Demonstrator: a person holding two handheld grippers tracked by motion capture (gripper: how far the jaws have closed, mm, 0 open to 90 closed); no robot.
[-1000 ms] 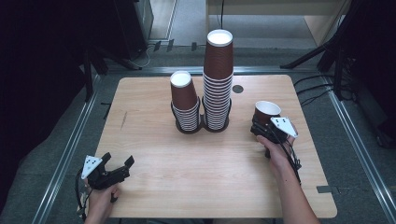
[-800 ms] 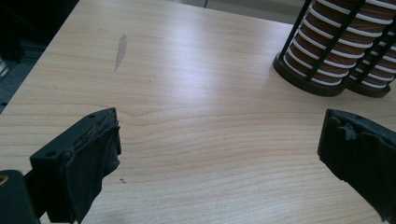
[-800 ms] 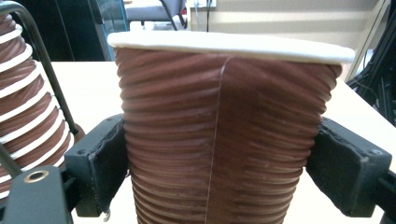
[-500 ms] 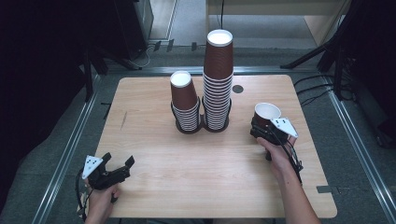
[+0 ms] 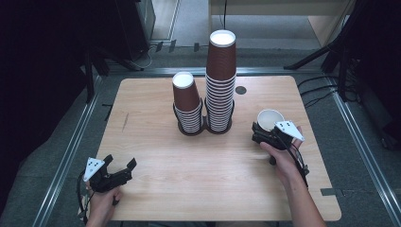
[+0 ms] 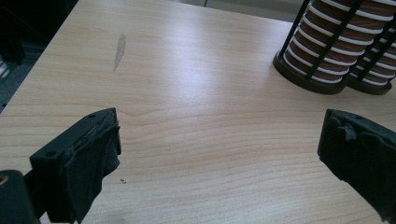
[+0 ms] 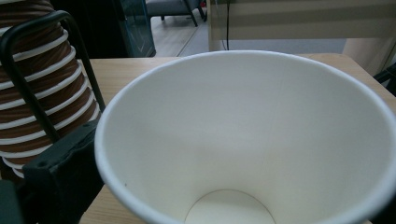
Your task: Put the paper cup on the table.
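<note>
At the table's right side, your right gripper [image 5: 263,134] pinches a single paper cup [image 5: 269,119], mouth up, beside the tall stack [image 5: 221,80]; squeeze harder and its thin wall may buckle. Your left gripper [image 5: 119,168] rests spread, holding nothing.

Paper cup [image 5: 269,120]: white inside & rim, brown outside. Short cup stack [image 5: 187,105] & tall cup stack [image 5: 221,82]: brown walls w/ white rim bands, horiz. stripe pattern; top cups show white bases. Wire holders [image 6: 308,77]: black. Table [image 5: 156,156]: light wood grain, pale scuff mark [image 6: 120,50]. Left gripper [image 5: 118,168] & right gripper [image 5: 257,134]: black bodies, light grey plates. Floor: grey.
</note>
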